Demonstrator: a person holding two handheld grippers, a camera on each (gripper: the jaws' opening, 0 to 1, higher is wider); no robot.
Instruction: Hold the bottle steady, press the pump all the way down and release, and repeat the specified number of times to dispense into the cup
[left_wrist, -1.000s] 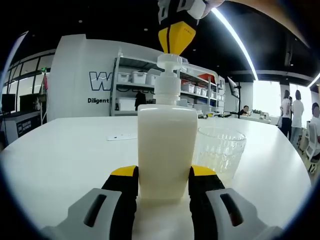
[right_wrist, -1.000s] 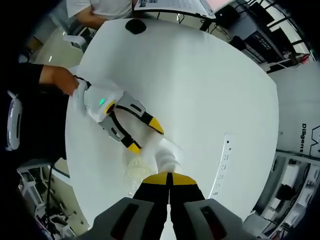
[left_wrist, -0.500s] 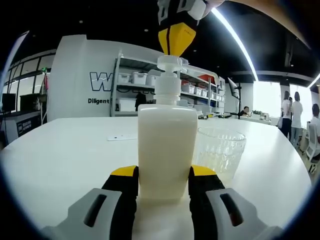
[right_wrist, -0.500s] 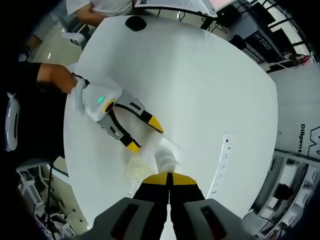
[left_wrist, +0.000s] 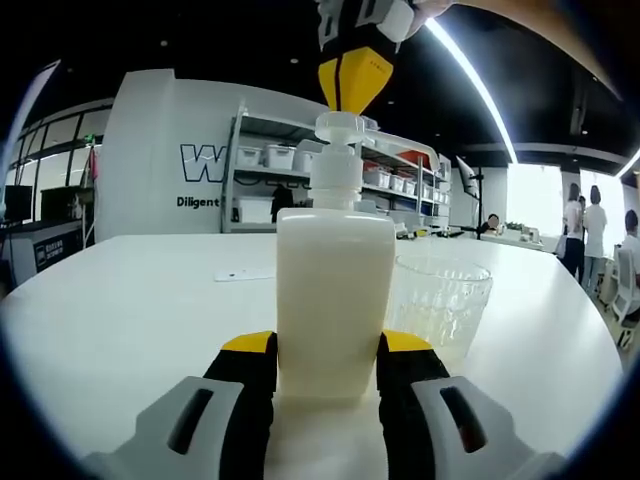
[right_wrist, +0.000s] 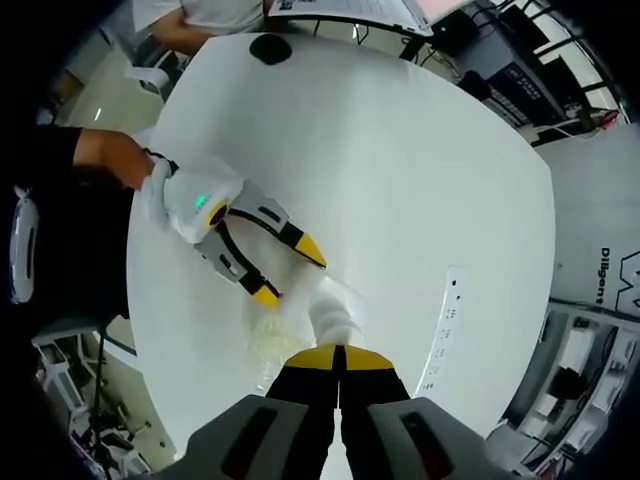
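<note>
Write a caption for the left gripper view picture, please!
Left gripper clamps a white pump bottle beside a clear cup; the right gripper rests on the pump.

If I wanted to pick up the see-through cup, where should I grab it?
Grab the cup by its wall near the rim, coming from the side away from the bottle. It stands upright with its mouth open, and the bottle, clamped by the left gripper, stands close against its other side.

It was an open office or lab: storage shelves (left_wrist: 330, 175) with bins, a lettered wall (left_wrist: 170, 150), and a white table (left_wrist: 130, 300).
</note>
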